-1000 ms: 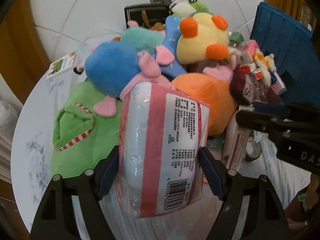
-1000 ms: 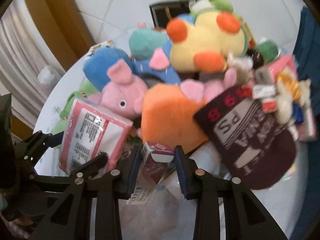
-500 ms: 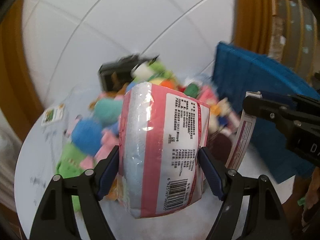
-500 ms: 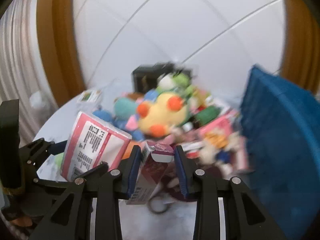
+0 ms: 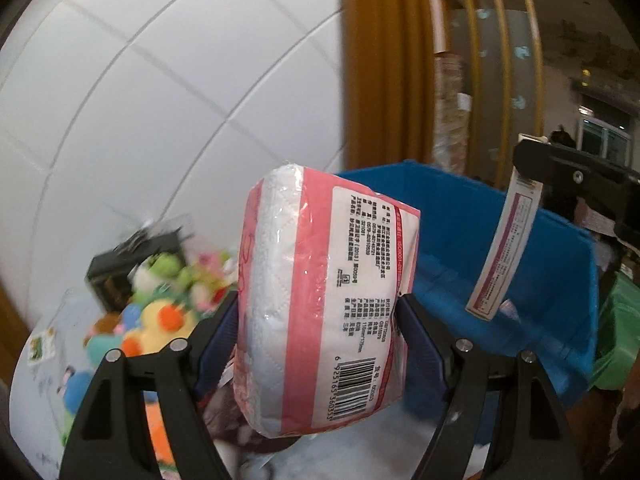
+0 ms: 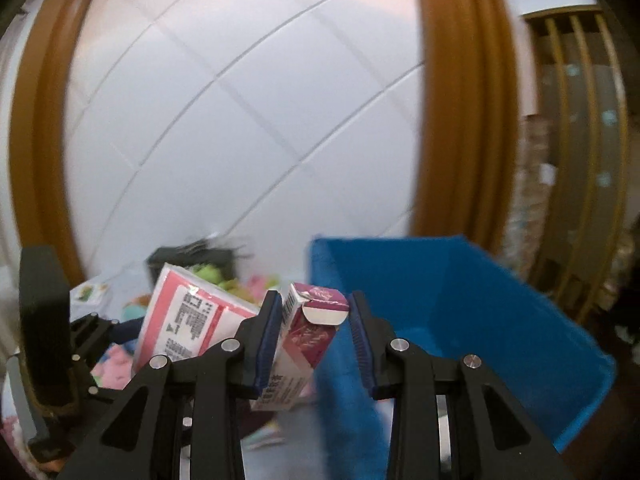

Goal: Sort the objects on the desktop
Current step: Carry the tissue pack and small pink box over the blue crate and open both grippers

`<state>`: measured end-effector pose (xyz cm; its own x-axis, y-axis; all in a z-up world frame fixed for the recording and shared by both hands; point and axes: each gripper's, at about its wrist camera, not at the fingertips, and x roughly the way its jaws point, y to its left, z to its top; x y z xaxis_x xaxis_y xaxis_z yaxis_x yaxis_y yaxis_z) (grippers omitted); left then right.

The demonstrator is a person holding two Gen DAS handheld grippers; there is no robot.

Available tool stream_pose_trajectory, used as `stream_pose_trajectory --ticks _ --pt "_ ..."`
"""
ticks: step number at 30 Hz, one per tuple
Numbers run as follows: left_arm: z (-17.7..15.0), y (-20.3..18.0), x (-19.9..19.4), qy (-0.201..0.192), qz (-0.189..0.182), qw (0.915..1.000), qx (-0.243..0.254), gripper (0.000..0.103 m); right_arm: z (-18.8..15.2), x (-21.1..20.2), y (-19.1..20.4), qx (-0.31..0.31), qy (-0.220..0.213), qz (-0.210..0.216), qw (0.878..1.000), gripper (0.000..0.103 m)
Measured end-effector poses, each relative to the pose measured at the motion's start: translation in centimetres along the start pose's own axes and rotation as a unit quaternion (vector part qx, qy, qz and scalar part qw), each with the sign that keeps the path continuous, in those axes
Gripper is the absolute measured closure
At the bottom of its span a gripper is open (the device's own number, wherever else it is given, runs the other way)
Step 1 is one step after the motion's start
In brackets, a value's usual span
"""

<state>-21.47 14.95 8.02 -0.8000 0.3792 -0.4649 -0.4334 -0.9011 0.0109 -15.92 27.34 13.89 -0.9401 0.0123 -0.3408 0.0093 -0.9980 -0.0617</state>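
My left gripper [image 5: 320,320] is shut on a pink-and-white tissue pack [image 5: 324,300] and holds it up in the air, left of the blue bin [image 5: 532,264]. My right gripper [image 6: 314,328] is shut on a slim maroon-and-white carton [image 6: 308,340], raised in front of the blue bin's [image 6: 460,304] near left wall. The carton also shows in the left wrist view [image 5: 504,256], hanging over the bin. The tissue pack shows in the right wrist view [image 6: 188,320], at the left.
A pile of plush toys [image 5: 152,320] lies low on the white table at the left, with a black box [image 5: 132,256] behind it. A white tiled wall and wooden posts stand behind. A green bag [image 5: 616,340] sits right of the bin.
Both grippers have lifted and swung right with their loads, away from the toy pile and towards the blue bin, which now fills the right of both views.
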Motion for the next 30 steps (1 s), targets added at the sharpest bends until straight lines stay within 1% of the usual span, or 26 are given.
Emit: stream_pose_trajectory --ticks 4,7,8,9,10,14,17,19,22,25,26,27,28,30 --pt "2.6 -5.0 1.9 0.005 -0.028 0.9995 0.014 0.026 0.7 -0.6 -4.8 0.009 -0.004 -0.037 0.999 0.069" --pt "3.9 -8.3 3.7 0.023 -0.05 0.9983 0.019 0.026 0.3 0.2 -8.5 0.011 0.017 -0.062 0.998 0.069" --pt "4.3 -9.2 4.2 0.029 -0.05 0.9981 0.021 0.026 0.1 0.3 -9.4 0.011 0.023 -0.065 0.998 0.069" --pt "4.6 -10.4 4.5 0.022 -0.026 0.9989 0.033 0.026 -0.2 0.7 -10.3 0.011 0.032 -0.07 0.997 0.069" --pt "5.1 -11.3 4.8 0.019 -0.02 0.9989 0.039 0.026 -0.5 1.0 -11.2 0.009 0.04 -0.073 0.997 0.069" --pt "7.1 -13.4 5.2 0.02 -0.027 0.9987 0.038 0.028 -2.5 2.6 -14.3 0.009 0.075 -0.073 0.994 0.069" --pt "8.2 -15.2 5.6 0.014 -0.016 0.9986 0.049 0.031 -3.8 3.6 -16.3 0.011 0.092 -0.074 0.993 0.069" --pt "8.5 -16.5 6.3 0.027 -0.015 0.9982 0.051 0.031 -4.2 4.4 -17.5 0.01 0.101 -0.071 0.992 0.069" --pt "7.9 -17.9 7.0 0.038 -0.01 0.9976 0.057 0.031 -5.0 5.0 -18.6 0.007 0.113 -0.064 0.992 0.069" --pt "7.2 -18.3 7.1 0.049 -0.004 0.9972 0.057 0.03 -5.8 5.4 -18.9 -0.003 0.121 -0.059 0.991 0.069" --pt "7.1 -18.3 7.1 0.052 -0.003 0.997 0.056 0.028 -6.1 5.6 -18.8 -0.006 0.125 -0.058 0.99 0.069" --pt "6.9 -18.4 7.1 0.055 0.0 0.997 0.055 0.023 -6.3 5.8 -18.9 -0.009 0.129 -0.056 0.99 0.067" --pt "6.7 -18.4 6.9 0.055 0.005 0.997 0.054 0.02 -6.5 6.0 -19.0 -0.011 0.131 -0.054 0.99 0.067" --pt "6.3 -18.4 6.5 0.056 0.013 0.9971 0.051 0.019 -6.7 6.4 -19.4 -0.017 0.133 -0.055 0.99 0.067"
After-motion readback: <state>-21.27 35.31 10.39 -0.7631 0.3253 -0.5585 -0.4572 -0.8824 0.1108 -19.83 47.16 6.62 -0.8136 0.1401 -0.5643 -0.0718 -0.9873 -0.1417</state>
